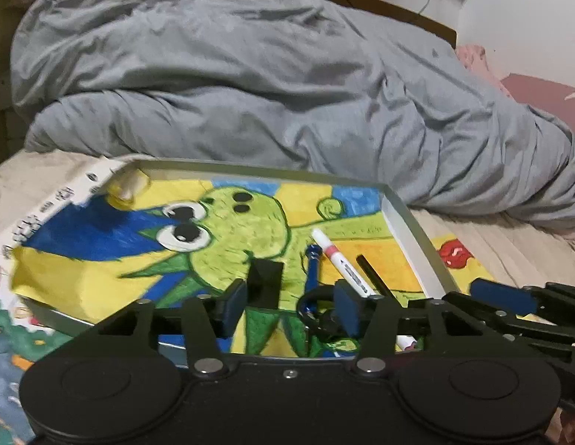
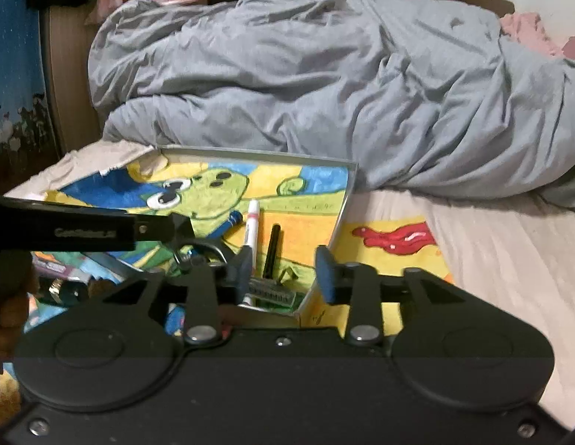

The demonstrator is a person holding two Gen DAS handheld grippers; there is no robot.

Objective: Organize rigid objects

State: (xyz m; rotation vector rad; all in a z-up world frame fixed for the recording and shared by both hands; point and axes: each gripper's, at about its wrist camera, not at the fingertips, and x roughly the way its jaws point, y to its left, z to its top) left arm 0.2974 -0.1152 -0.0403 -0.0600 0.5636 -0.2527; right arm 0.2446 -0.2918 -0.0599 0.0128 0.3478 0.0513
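Note:
A shallow grey tray (image 1: 409, 230) (image 2: 250, 155), lined with a bright drawing of a green creature, lies on the bed. In it are a white marker (image 1: 343, 259) (image 2: 252, 222), a blue pen (image 1: 312, 267) (image 2: 231, 218), a black pen (image 1: 372, 274) (image 2: 274, 244), a black ring (image 1: 317, 296) and a black block (image 1: 265, 282). My left gripper (image 1: 291, 306) is open over the tray's near edge; the block stands between its jaws, clear of the right pad. My right gripper (image 2: 283, 274) is open over the tray's near right corner, above a green terminal block (image 2: 274, 294).
A crumpled grey duvet (image 1: 250, 74) (image 2: 324, 74) fills the bed behind the tray. A yellow drawing with red lips (image 1: 454, 254) (image 2: 395, 237) lies right of the tray on the pale sheet. Colourful books (image 1: 5, 333) sit at the left.

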